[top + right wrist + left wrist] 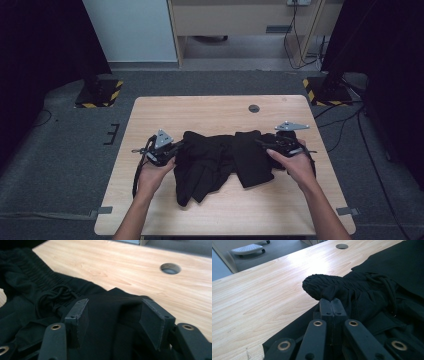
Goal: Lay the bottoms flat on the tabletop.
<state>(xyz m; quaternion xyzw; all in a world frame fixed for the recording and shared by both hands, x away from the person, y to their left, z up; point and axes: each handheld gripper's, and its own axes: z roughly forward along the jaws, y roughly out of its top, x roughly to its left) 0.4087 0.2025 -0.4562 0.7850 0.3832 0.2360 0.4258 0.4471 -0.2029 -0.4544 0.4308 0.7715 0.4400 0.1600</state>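
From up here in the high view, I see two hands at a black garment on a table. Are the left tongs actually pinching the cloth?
Observer: Yes. In the left gripper view the left tongs are shut on the gathered waistband of the black trousers.
Operator: And the right ones?
Observer: The right tongs stand open in the right gripper view, with a folded flap of the trousers lying between the pads, which are not pressing on it.
Operator: Anything on that garment I can't make out?
Observer: A drawstring, tied and lying just below the waistband.
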